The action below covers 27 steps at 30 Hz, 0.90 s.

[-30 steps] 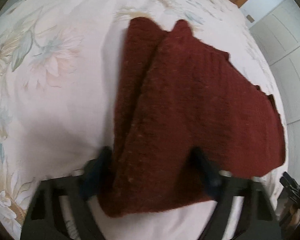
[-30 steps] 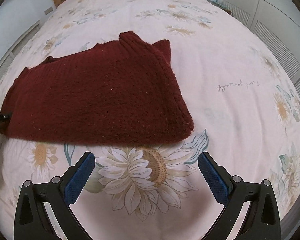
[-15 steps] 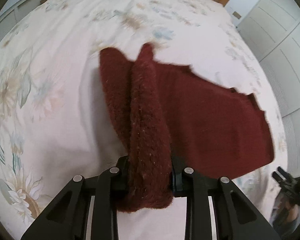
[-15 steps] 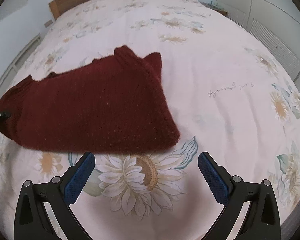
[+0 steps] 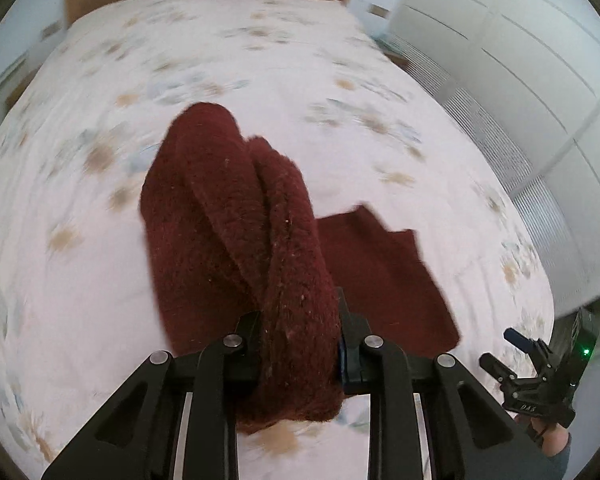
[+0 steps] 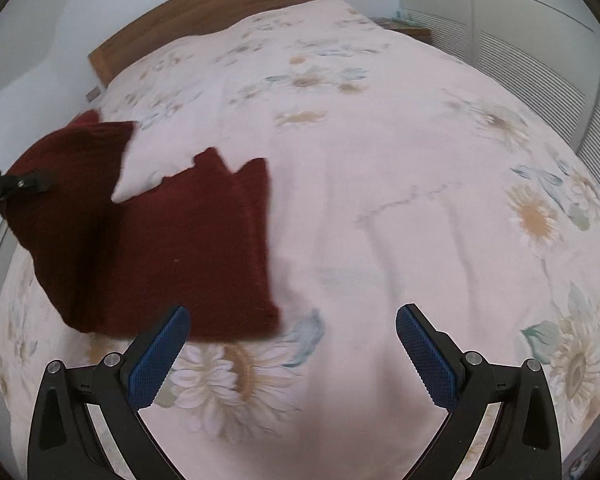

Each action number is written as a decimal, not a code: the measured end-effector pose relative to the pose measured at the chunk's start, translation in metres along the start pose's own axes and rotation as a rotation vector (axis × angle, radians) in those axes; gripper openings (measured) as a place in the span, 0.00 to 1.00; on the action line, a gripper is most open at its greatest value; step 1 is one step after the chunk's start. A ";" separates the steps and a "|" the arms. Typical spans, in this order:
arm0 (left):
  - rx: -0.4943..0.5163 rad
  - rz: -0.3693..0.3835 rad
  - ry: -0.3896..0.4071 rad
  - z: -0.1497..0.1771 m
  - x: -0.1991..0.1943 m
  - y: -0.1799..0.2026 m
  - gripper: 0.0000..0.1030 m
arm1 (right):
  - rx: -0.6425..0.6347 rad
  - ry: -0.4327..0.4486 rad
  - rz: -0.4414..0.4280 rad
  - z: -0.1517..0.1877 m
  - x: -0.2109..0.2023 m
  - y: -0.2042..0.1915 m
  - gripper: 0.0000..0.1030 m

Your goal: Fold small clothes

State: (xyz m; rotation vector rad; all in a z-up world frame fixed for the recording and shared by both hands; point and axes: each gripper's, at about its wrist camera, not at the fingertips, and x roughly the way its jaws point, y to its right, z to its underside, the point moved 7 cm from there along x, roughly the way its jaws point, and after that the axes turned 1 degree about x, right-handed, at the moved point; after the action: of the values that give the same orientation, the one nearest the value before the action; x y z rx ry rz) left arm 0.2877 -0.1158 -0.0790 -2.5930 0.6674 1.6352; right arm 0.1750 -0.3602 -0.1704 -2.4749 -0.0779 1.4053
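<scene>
- Left gripper (image 5: pixel 298 340): fingers clamped on a bunched edge of the dark red knit sweater (image 5: pixel 236 248). The thick wad fills the gap between them, and some hangs out below the fingers at bottom centre of the left wrist view.
- Right gripper (image 6: pixel 292 344): fingers wide apart, holding nothing, hovering over the sunflower print on the bedspread (image 6: pixel 380 160), just beside the sweater's near right corner.
- Sweater location: centre-left of the right wrist view. The left end is lifted off the bed by the left gripper; the right part lies flat on the bedspread. In the left wrist view the flat part shows lower right of centre.
- Handling (judgement): soft, chunky knit with no stiffness. It drapes and sags from any single grip point. Fuzzy surface, so slip looks unlikely, but the layers are bulky and will spring apart once released.
- Weight: light to moderate, one gripper seems enough.
- Where to grip: edges or corners, through all layers at once. Best free spot for the right gripper looks like the near right corner of the flat part (image 6: pixel 268 320), to keep the fold line straight.
- Both views are motion-blurred, so I can't tell the layer count in the clamp.
</scene>
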 end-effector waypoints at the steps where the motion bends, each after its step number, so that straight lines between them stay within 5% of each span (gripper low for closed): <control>1: 0.030 0.003 -0.005 -0.004 0.009 0.020 0.20 | 0.010 0.001 0.003 0.002 -0.002 0.007 1.00; 5: 0.116 -0.008 -0.051 0.007 0.066 0.082 0.20 | 0.040 -0.014 0.021 0.013 -0.004 0.029 1.00; 12: 0.188 -0.145 -0.131 0.047 0.136 0.114 0.20 | 0.069 -0.082 0.065 0.038 0.001 0.058 1.00; 21: 0.209 -0.241 -0.138 0.053 0.145 0.115 0.29 | 0.088 -0.112 0.067 0.047 0.004 0.064 1.00; 26: 0.163 -0.206 -0.154 0.050 0.128 0.114 0.44 | 0.061 -0.099 0.063 0.040 -0.006 0.061 1.00; 27: 0.141 -0.185 -0.151 0.049 0.123 0.115 0.53 | 0.052 -0.096 0.062 0.038 -0.008 0.060 1.00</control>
State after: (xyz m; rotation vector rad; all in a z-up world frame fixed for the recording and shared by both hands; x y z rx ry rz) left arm 0.2502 -0.2522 -0.1820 -2.3281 0.4989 1.6419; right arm 0.1325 -0.4100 -0.1988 -2.3868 0.0151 1.5319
